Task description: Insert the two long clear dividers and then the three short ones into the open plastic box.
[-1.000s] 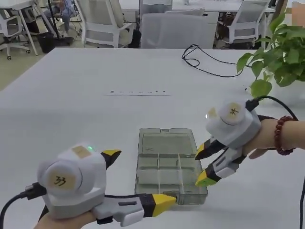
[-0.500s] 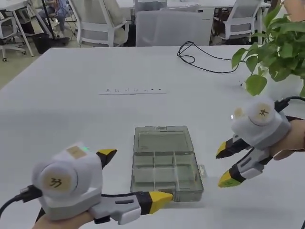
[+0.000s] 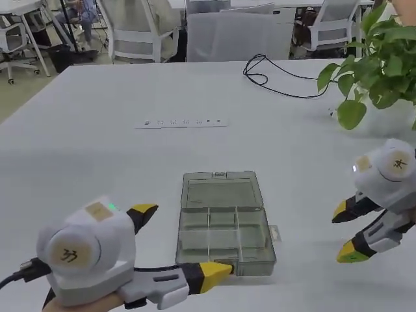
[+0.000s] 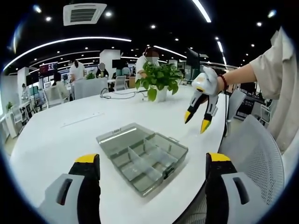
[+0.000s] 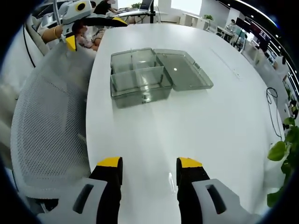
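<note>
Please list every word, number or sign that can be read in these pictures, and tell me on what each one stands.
"33": on the round label of the left gripper.
On the right gripper, the round sticker bears one dark mark, too blurred to read.
On the table, the white strip carries a row of small marks, too small to read.
I can see no text on the plastic box.

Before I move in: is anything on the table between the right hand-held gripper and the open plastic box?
Nothing visible; just bare white table lies between the right hand-held gripper and the open plastic box.
</note>
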